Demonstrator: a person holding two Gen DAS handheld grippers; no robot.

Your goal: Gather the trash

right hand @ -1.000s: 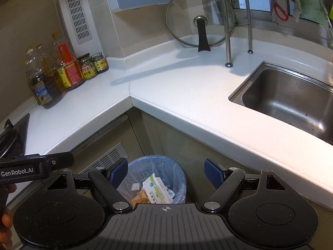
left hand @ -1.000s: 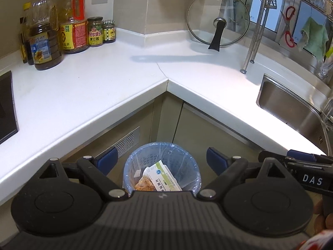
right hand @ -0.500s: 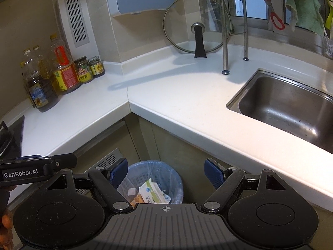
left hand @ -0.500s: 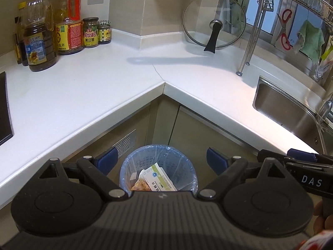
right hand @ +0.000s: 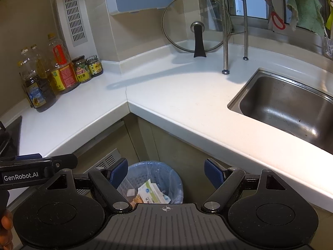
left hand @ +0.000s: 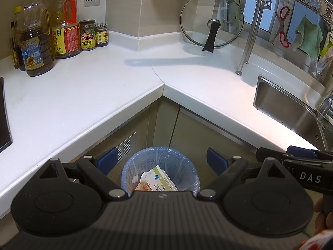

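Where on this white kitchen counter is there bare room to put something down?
Bare: the white countertop corner stretch between the oil bottles and sauce jars and the steel sink. Crowded: the back wall, with the glass pan lid and steel rack legs.

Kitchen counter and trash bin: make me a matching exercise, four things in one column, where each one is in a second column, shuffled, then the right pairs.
Things:
1. glass lid
2. oil bottles
3. green and white box
4. red scissors

Places:
A. inside the blue trash bin
B. hanging by the window near the green cloth
C. propped against the wall in the counter's corner
D. standing at the counter's left end beside two jars

Pairs: 1-C, 2-D, 3-A, 4-B
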